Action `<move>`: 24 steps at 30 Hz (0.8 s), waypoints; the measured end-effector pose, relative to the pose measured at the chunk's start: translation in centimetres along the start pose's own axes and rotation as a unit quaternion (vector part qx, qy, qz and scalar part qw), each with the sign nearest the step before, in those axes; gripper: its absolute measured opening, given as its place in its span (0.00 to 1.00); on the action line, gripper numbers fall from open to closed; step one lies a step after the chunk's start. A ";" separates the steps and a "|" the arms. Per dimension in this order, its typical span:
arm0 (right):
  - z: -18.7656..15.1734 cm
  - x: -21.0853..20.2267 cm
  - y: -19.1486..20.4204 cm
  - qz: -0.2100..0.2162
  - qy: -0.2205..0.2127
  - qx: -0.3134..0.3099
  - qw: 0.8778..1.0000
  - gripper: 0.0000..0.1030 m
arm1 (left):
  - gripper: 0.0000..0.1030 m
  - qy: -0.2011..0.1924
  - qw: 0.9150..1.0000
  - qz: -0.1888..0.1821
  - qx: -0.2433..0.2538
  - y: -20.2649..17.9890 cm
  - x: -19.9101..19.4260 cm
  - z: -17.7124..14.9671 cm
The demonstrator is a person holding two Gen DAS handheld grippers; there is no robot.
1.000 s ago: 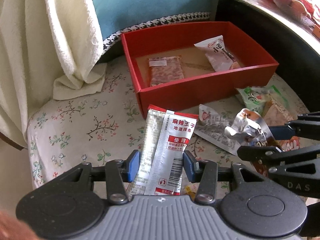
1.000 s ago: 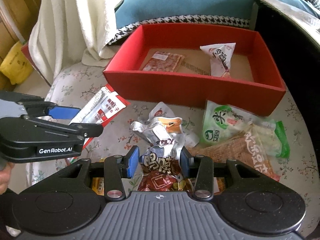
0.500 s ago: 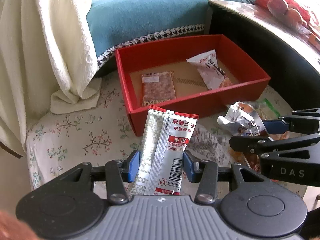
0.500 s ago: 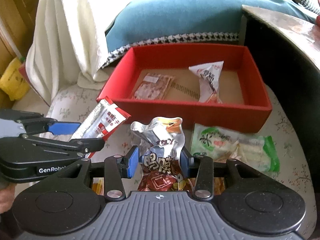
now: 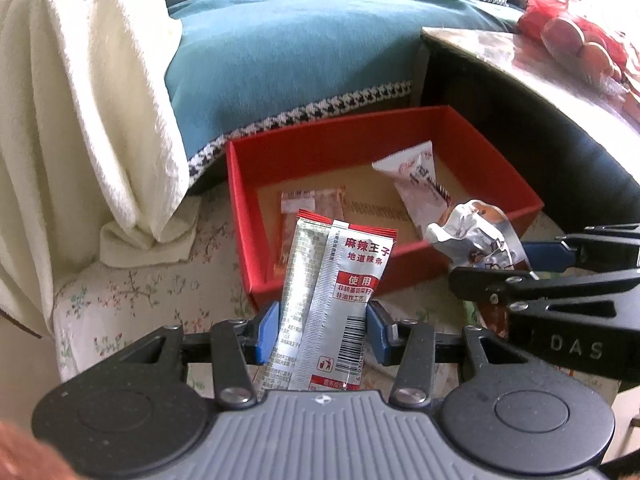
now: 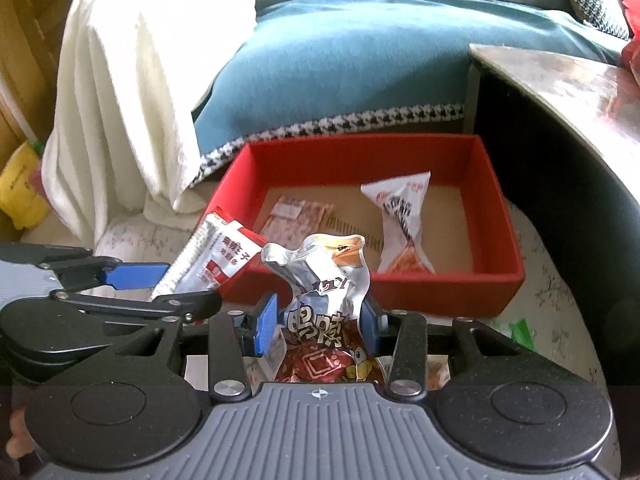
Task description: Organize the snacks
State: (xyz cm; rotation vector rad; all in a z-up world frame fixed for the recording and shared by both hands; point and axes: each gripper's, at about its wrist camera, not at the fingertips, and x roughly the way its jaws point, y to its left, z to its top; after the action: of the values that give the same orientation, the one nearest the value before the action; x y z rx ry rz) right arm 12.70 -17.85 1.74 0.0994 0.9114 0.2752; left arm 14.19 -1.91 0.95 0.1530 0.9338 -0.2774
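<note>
My left gripper (image 5: 322,330) is shut on a silver and red spicy-strip packet (image 5: 332,296), held upright in front of the red box (image 5: 256,216). My right gripper (image 6: 318,326) is shut on a crumpled silver and red snack bag (image 6: 324,280), held just before the box's near wall (image 6: 440,292). Inside the box lie a flat clear meat packet (image 6: 298,218) and a white pillow packet (image 6: 402,216). The right gripper (image 5: 532,276) and its bag (image 5: 476,236) show at the right of the left wrist view. The left gripper (image 6: 132,284) and its packet (image 6: 216,258) show at the left of the right wrist view.
The box sits on a floral cloth (image 5: 132,292). A white towel (image 5: 80,112) hangs at the left, a teal cushion (image 5: 304,56) lies behind the box. A dark table (image 6: 560,128) stands at the right. A green packet's corner (image 6: 520,330) shows beside my right gripper.
Both grippers have risen with their packets and now stand higher before the box. The loose snacks on the cloth have dropped out of sight below.
</note>
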 end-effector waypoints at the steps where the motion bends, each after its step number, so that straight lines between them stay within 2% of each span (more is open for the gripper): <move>1: 0.3 0.0 -0.1 -0.001 -0.003 0.001 1.000 0.49 | 0.39 -0.002 1.000 -0.001 -0.003 0.0 0.0 0.3; 7: 2.0 0.0 -0.9 -0.006 -0.019 0.011 1.000 0.49 | 0.39 -0.015 1.000 0.003 -0.013 -0.3 0.4 2.0; 24: 5.6 2.7 -4.3 -0.028 -0.018 0.030 0.999 0.49 | 0.38 -0.024 0.999 0.023 -0.012 -1.9 3.9 6.2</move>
State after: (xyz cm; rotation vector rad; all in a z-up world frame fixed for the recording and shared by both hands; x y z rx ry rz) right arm 19.55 -21.08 2.19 0.1339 0.8859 0.1927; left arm 20.58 -5.90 1.40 0.1456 0.8848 -0.2266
